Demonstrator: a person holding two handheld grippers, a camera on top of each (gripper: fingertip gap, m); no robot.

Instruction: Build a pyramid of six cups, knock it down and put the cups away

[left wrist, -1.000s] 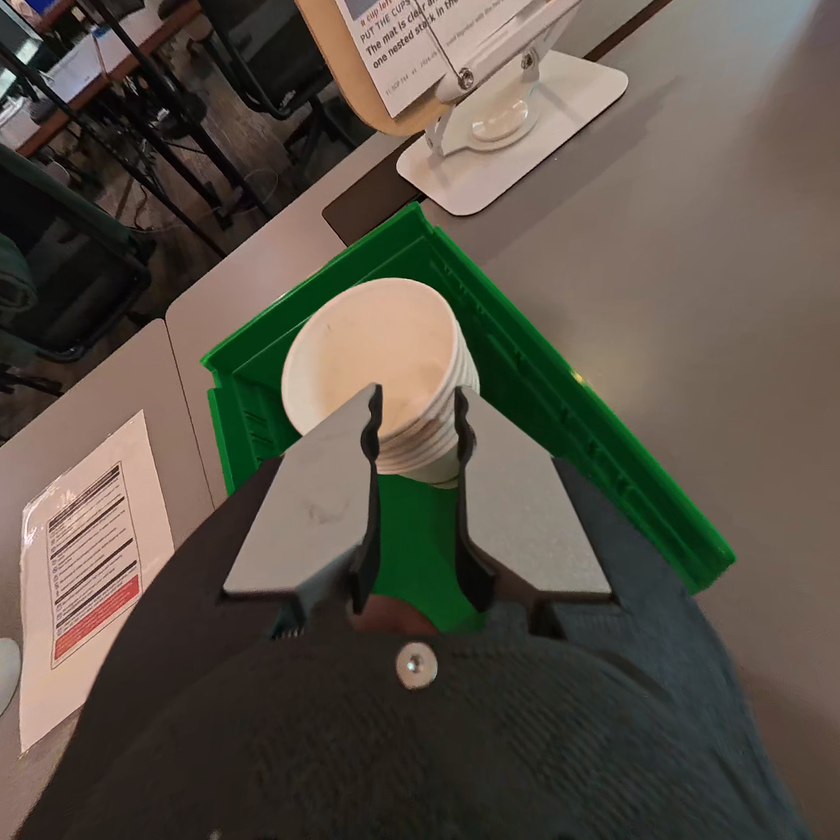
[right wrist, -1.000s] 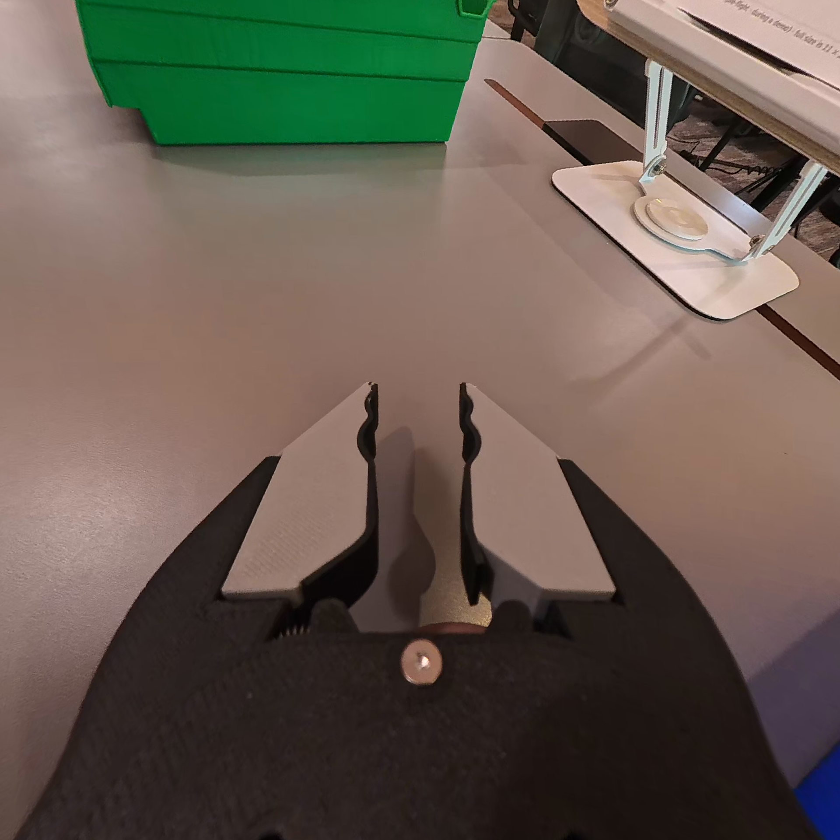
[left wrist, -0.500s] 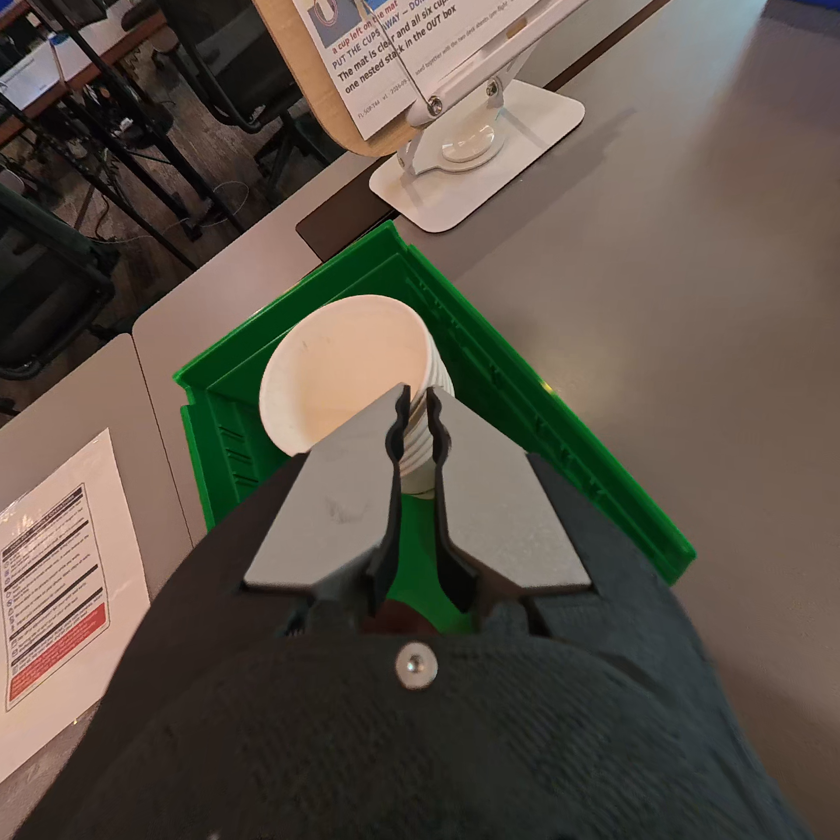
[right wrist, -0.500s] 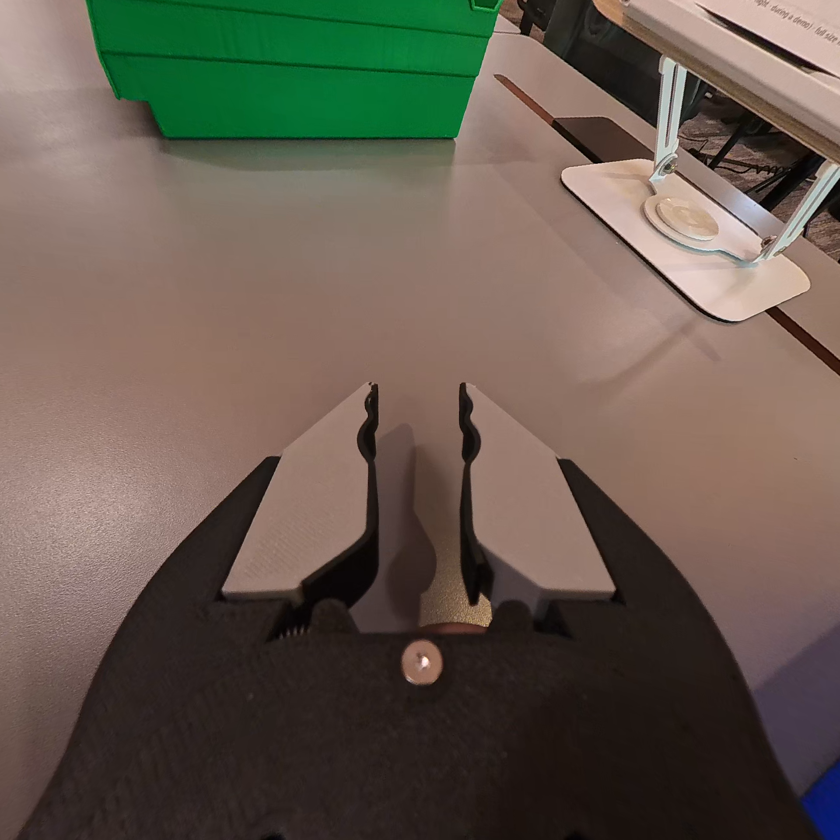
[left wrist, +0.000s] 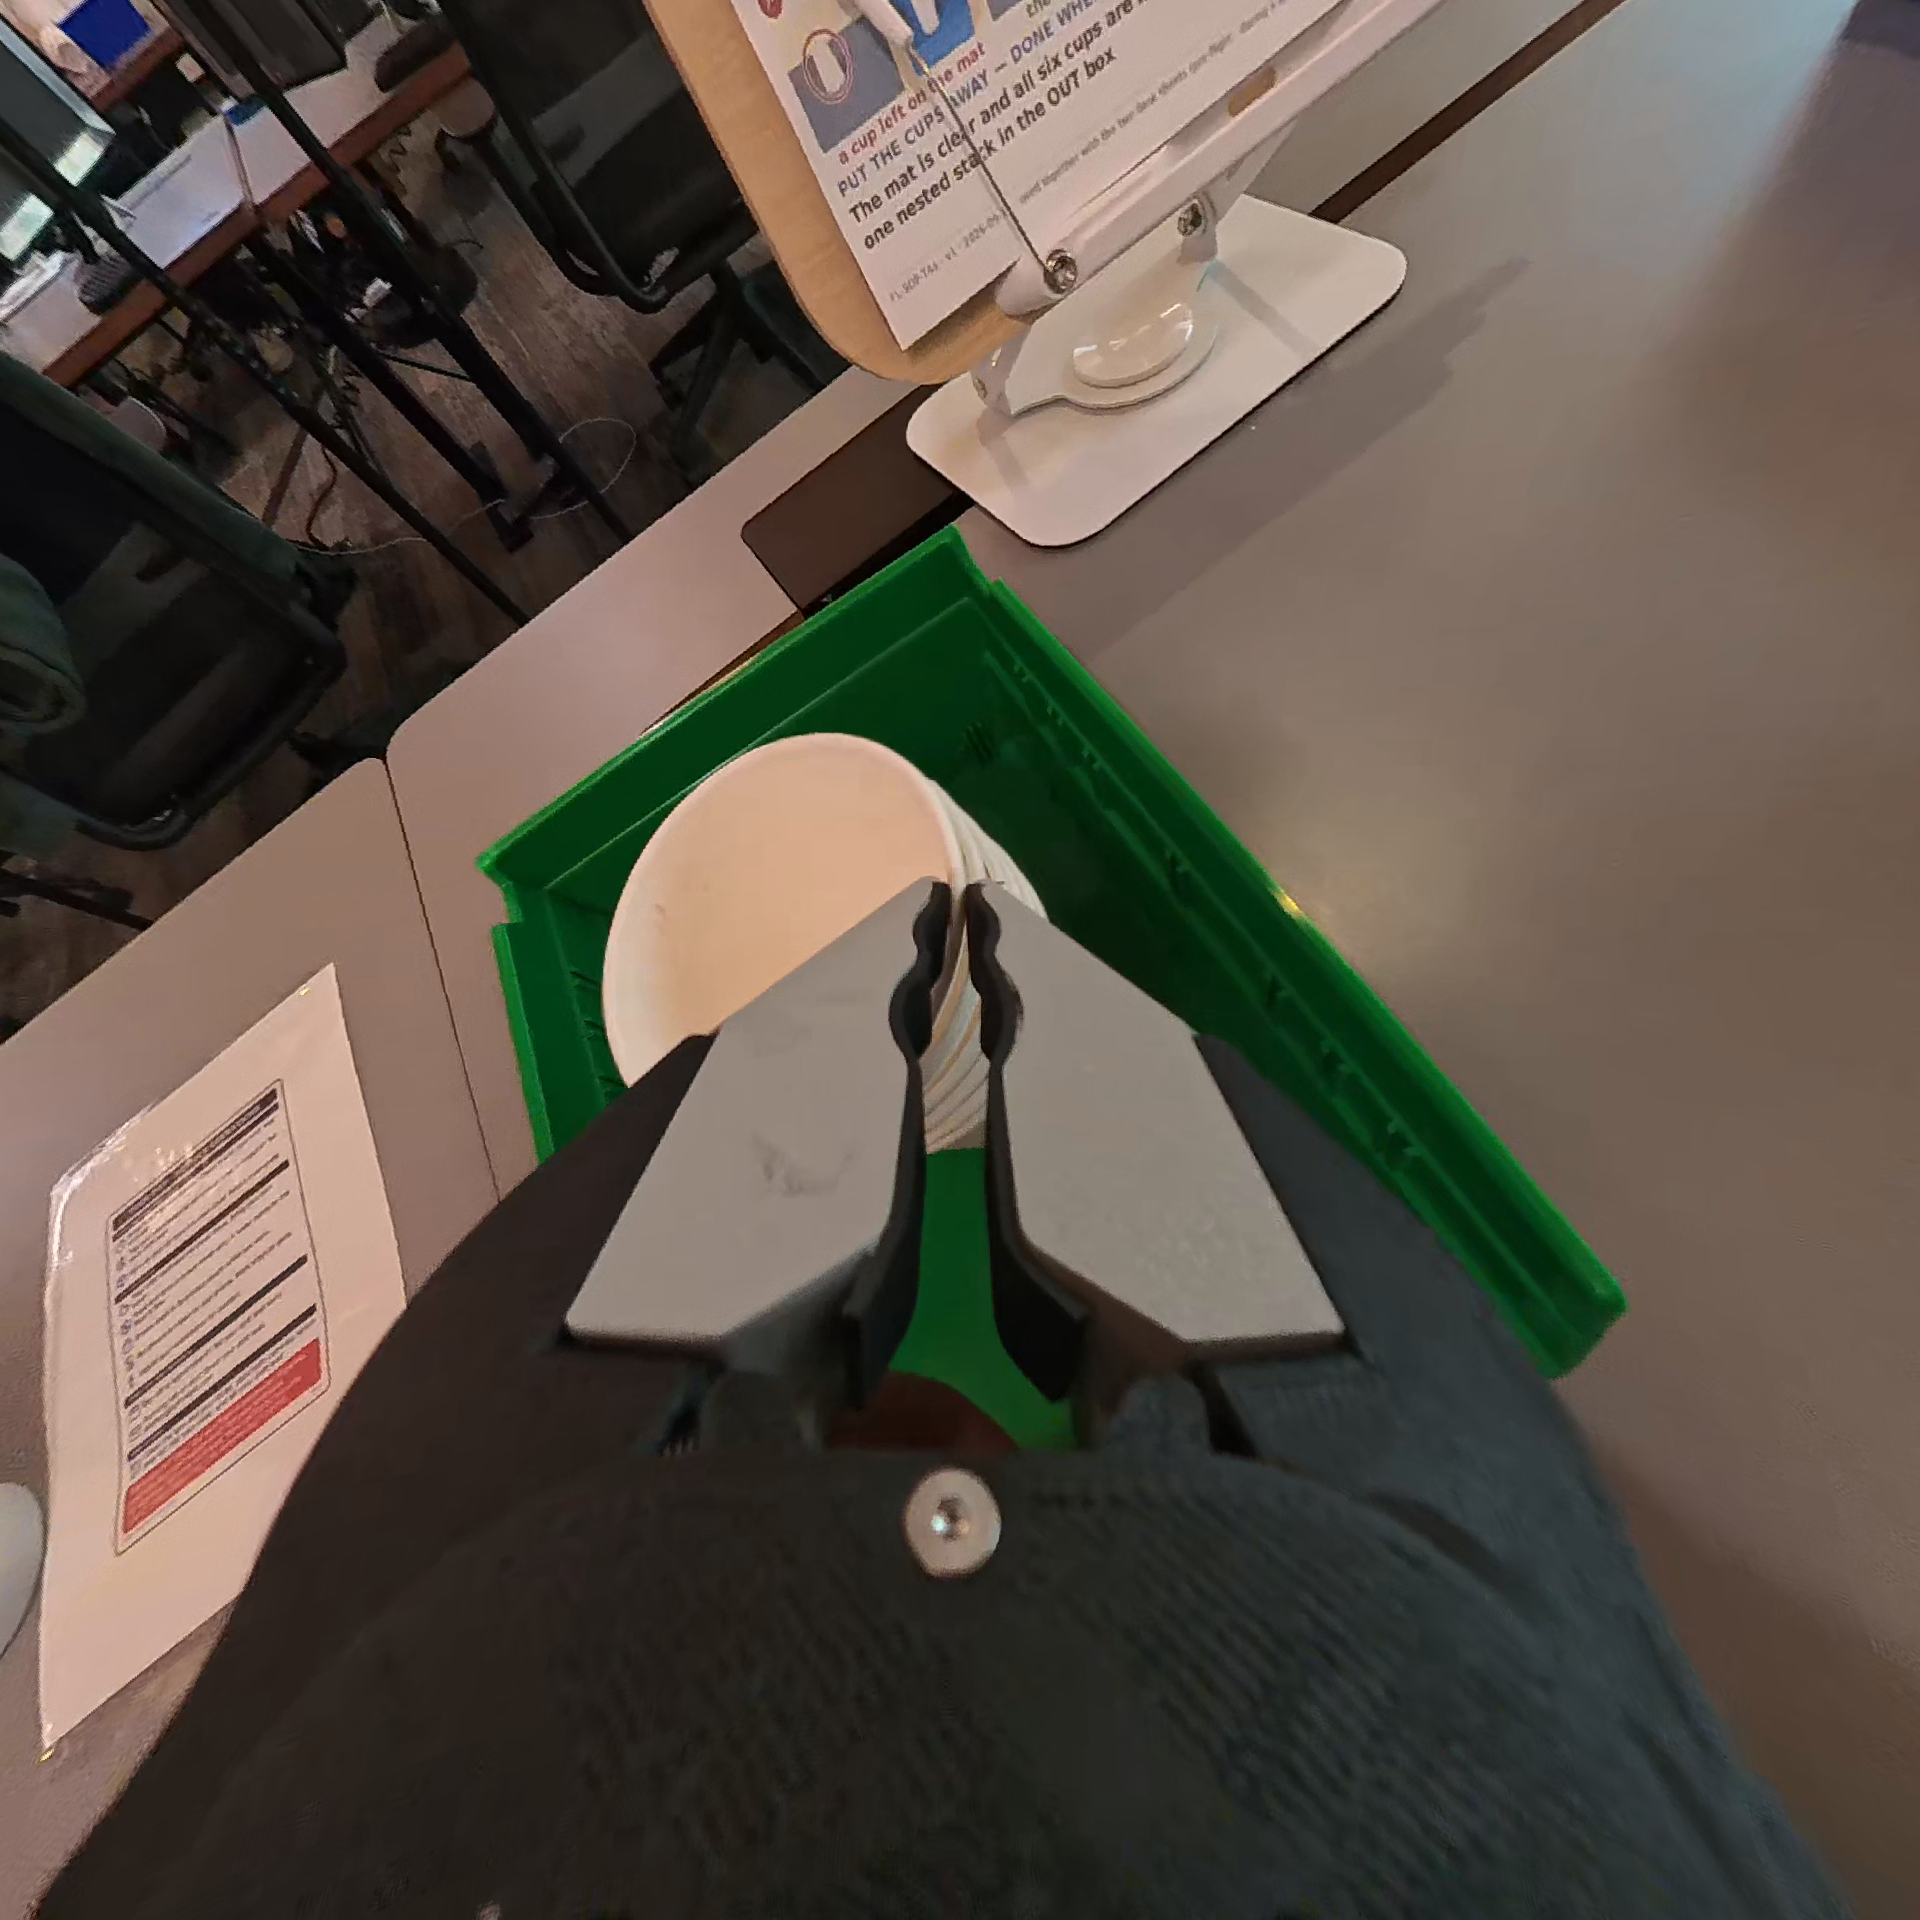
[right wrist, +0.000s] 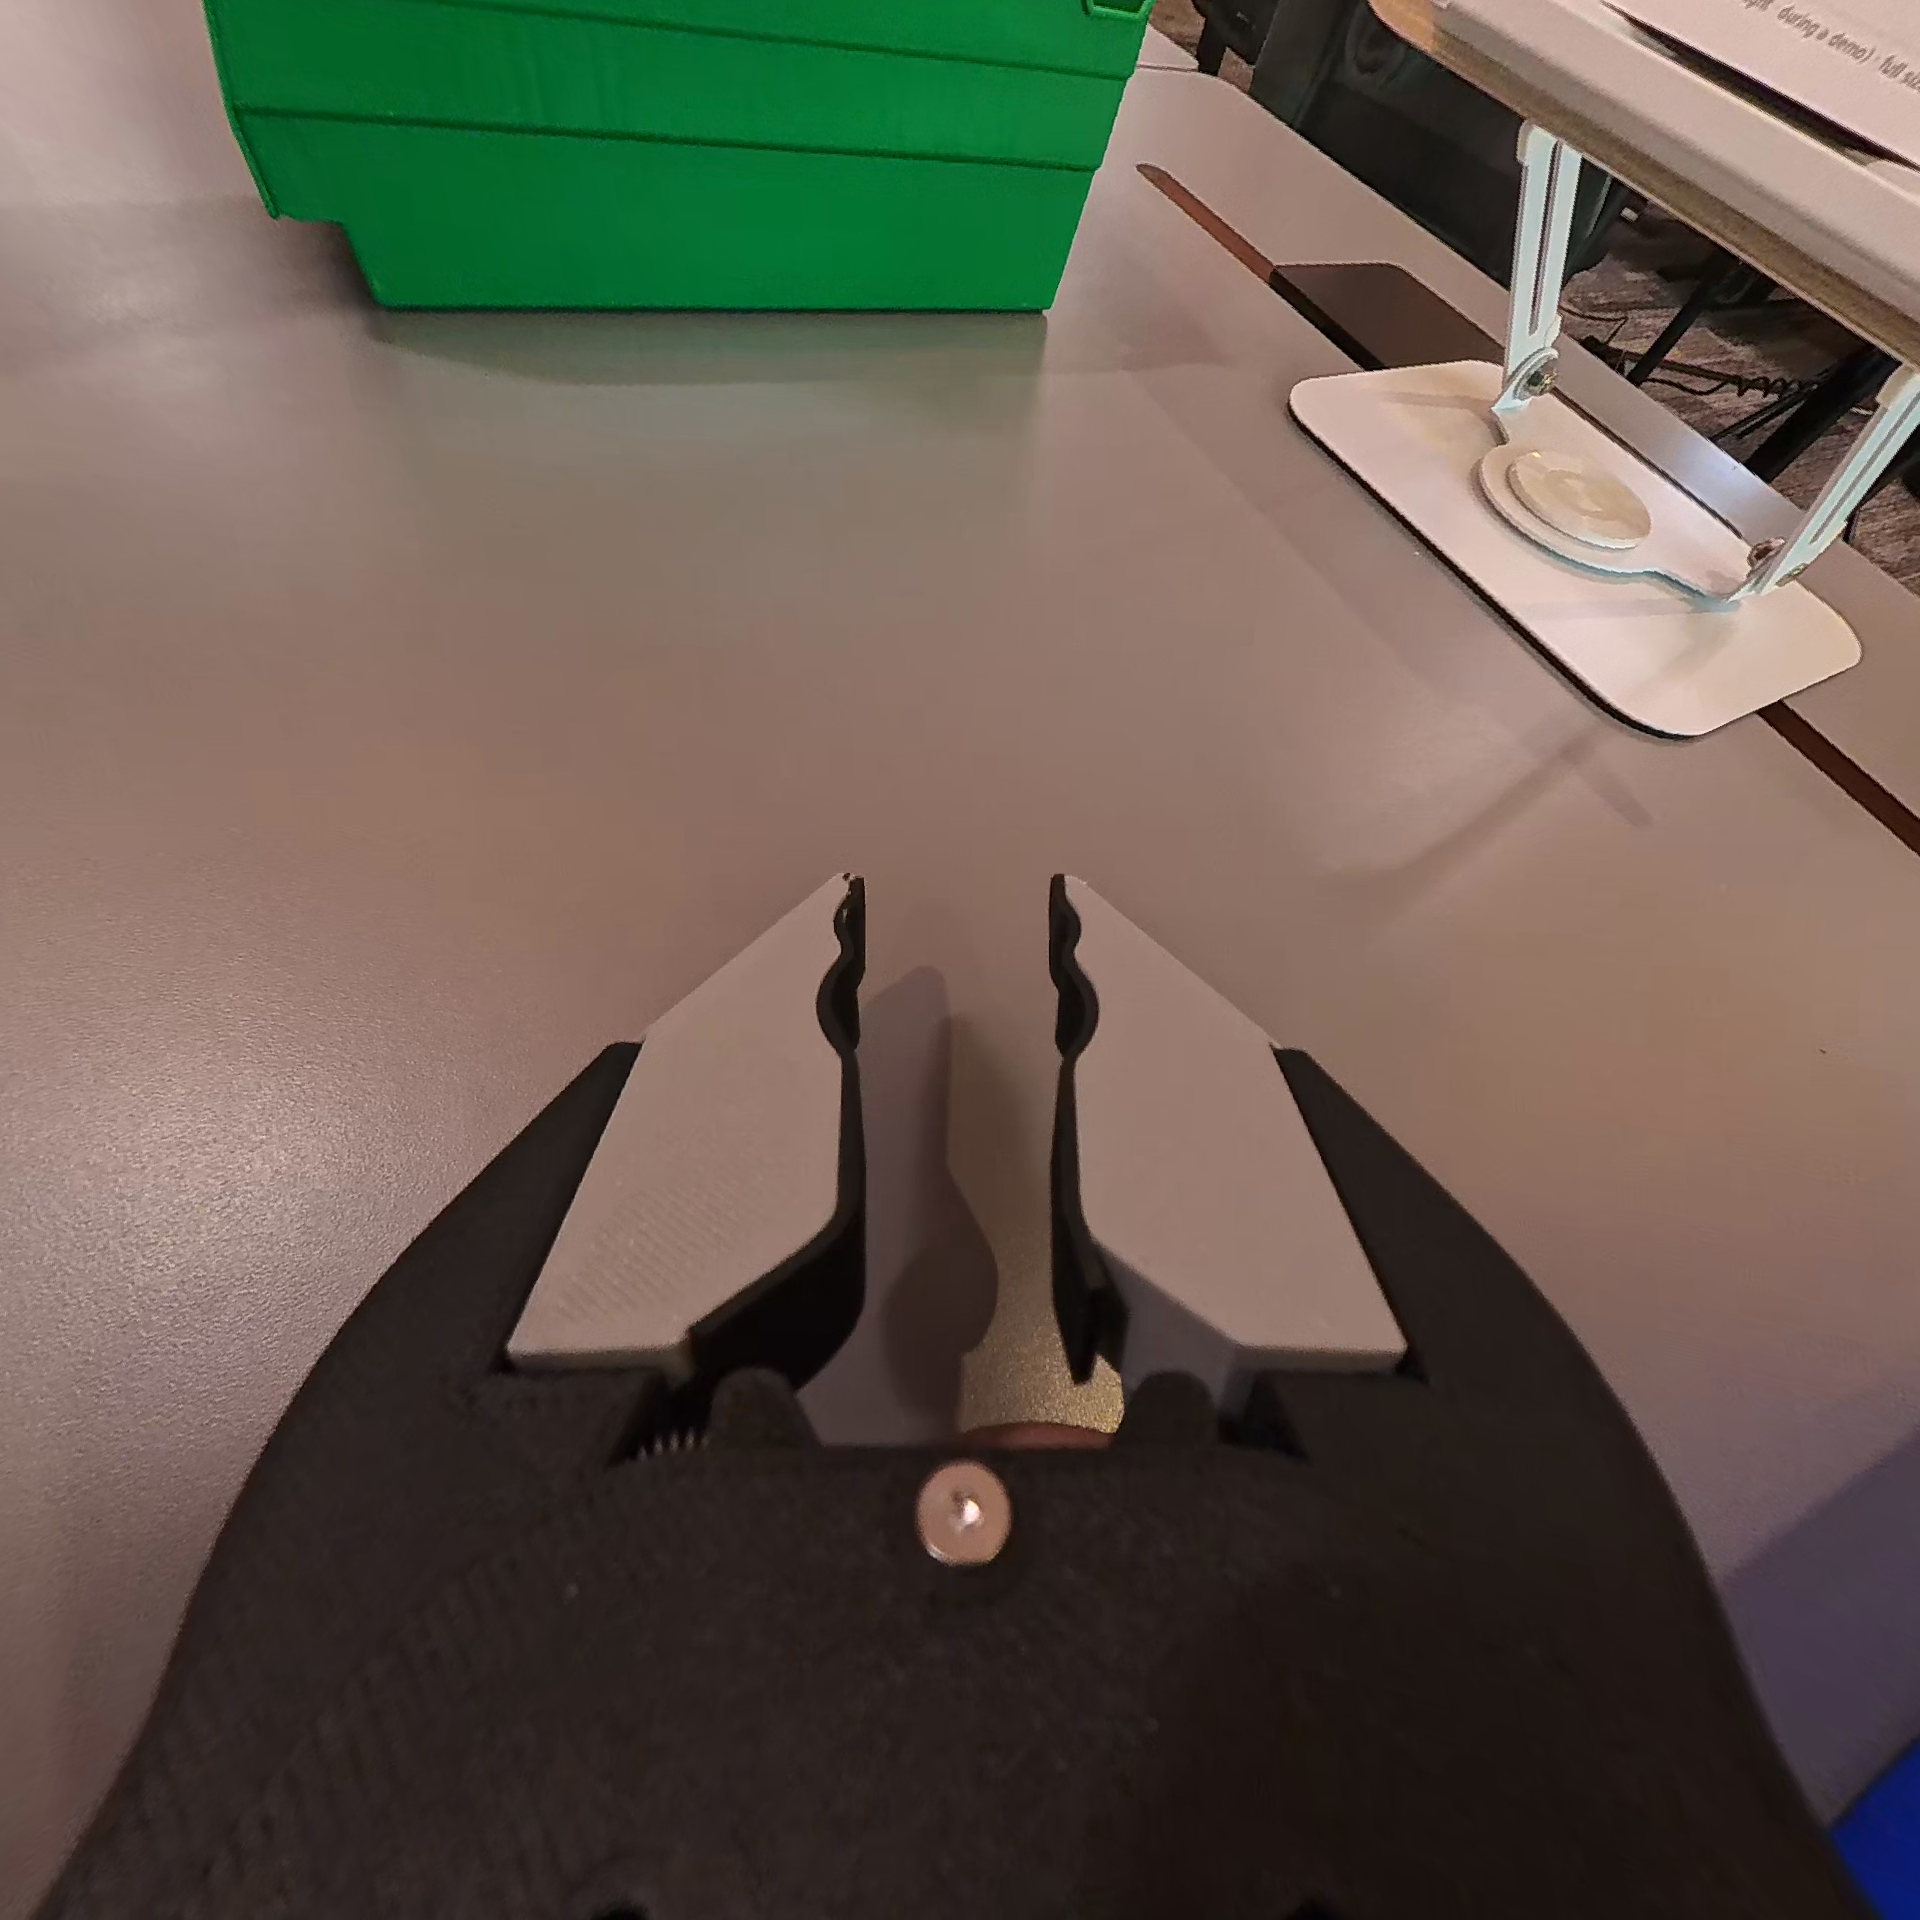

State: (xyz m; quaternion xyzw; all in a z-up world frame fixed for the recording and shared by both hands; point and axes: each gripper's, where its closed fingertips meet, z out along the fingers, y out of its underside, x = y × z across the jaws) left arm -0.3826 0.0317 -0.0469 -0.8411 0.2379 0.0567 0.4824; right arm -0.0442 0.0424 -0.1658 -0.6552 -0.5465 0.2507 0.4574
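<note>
A nested stack of white paper cups (left wrist: 779, 894) lies on its side in the green bin (left wrist: 1299, 1039), mouth towards the far left. My left gripper (left wrist: 956, 904) hovers just above the stack; its jaws are nearly touching with nothing between them, and the cup sides show through the narrow slit. My right gripper (right wrist: 954, 894) is open and empty, low over the bare grey table. The same green bin (right wrist: 665, 208) stands ahead of it at the far left, and its inside is hidden in that view.
A white stand holding an instruction board (left wrist: 1174, 395) stands beyond the bin, and it also shows at the right of the right wrist view (right wrist: 1579, 561). A laminated sheet (left wrist: 208, 1330) lies left of the bin. Chairs and floor lie past the table's far edge. Tip to tip, the grippers are about 35 cm apart.
My left gripper's jaws have closed from wide open around the stack's narrow end to nearly touching, above the stack. The stack stays in the bin. My right gripper has hardly moved.
</note>
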